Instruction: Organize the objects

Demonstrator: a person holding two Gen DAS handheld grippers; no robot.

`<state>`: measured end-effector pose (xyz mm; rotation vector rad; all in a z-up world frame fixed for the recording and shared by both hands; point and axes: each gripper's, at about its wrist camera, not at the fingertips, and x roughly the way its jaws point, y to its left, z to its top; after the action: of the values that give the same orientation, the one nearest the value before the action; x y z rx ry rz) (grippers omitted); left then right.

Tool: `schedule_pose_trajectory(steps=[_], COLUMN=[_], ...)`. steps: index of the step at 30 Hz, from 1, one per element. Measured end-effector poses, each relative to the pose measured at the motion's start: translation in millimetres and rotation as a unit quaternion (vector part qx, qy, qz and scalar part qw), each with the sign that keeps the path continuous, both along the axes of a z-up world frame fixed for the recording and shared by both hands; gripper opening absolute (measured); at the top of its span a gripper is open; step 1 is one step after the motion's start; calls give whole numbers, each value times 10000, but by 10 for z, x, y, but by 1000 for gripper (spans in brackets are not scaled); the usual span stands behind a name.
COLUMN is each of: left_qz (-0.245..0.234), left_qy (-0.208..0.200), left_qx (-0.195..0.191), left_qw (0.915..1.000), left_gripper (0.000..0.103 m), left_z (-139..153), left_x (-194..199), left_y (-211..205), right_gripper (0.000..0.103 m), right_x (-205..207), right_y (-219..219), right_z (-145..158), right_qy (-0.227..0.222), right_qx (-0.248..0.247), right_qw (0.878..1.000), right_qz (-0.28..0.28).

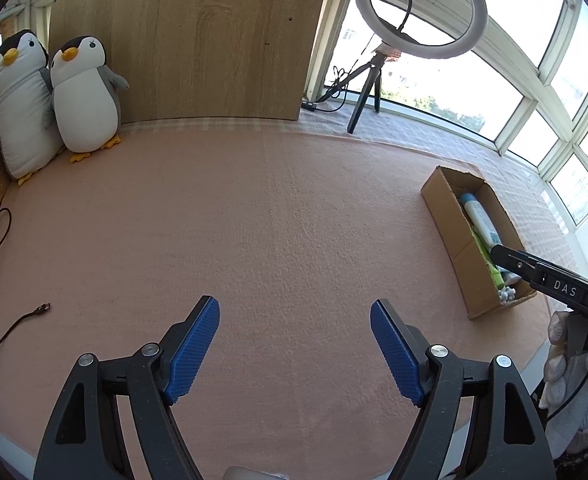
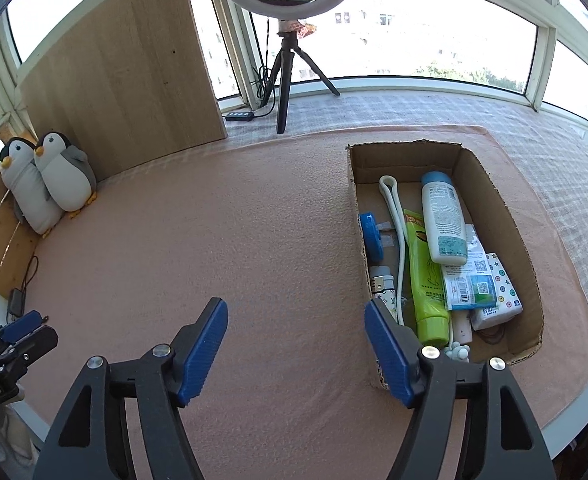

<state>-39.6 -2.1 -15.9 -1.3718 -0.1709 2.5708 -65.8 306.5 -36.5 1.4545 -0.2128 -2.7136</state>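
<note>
**Ana:** Blue ribbed pads fill the bottom of both views. The left gripper (image 1: 294, 344) has its jaws spread wide with nothing between them, only bare pink mat (image 1: 253, 220) ahead. The right gripper (image 2: 296, 346) stands the same way, spread and empty.

**Ben:** And the goods?

**Ana:** All in the cardboard box (image 2: 506, 216), just ahead and to the right of the right jaws; its near corner sits behind the right-hand pad. Inside lie a white bottle (image 2: 442, 216), a green tube (image 2: 426, 280), a blue round lid (image 2: 370, 240), a white looped strap (image 2: 394, 216) and a tissue pack (image 2: 498, 292).

**Ben:** So the sorting looks close to finished?

**Ana:** That's my read. Nothing loose shows on the mat between or beyond either pair of jaws. To finish well I'd keep both grippers high and draw them back without clipping the box wall, which is thin and would slide easily on this cloth.

**Ben:** What does each camera add?

**Ana:** The right wrist looks straight down into the box and shows each item. From the left wrist the box is far off to the right, mostly wall, with only the bottle and a green sliver visible. But that view catches a loose cable end (image 1: 41, 309) left of its jaws, and a gloved hand (image 1: 574, 380) holding the other tool at the right edge.

**Ben:** Beyond that?

**Ana:** Two plush penguins (image 1: 57, 100) far ahead-left against a wooden board (image 1: 193, 40), and a ring light (image 1: 420, 8) on its tripod by the windows.
</note>
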Motion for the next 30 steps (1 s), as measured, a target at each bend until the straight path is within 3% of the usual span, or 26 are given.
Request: schedule_pose_trajectory(steps=[15, 30], left_qz=[274, 361], left_qy=[345, 398], left_qx=[-362, -395], left_qw=[9984, 9978], left_gripper=[89, 92], left_z=[293, 355], left_x=[144, 181], left_y=[-291, -454], right_gripper=[72, 72], right_x=[313, 326], right_y=[-877, -1116], right_z=[103, 120], right_qy=[249, 291], right_qx=[249, 235], right_qw=[9977, 9969], right_qz=[586, 692])
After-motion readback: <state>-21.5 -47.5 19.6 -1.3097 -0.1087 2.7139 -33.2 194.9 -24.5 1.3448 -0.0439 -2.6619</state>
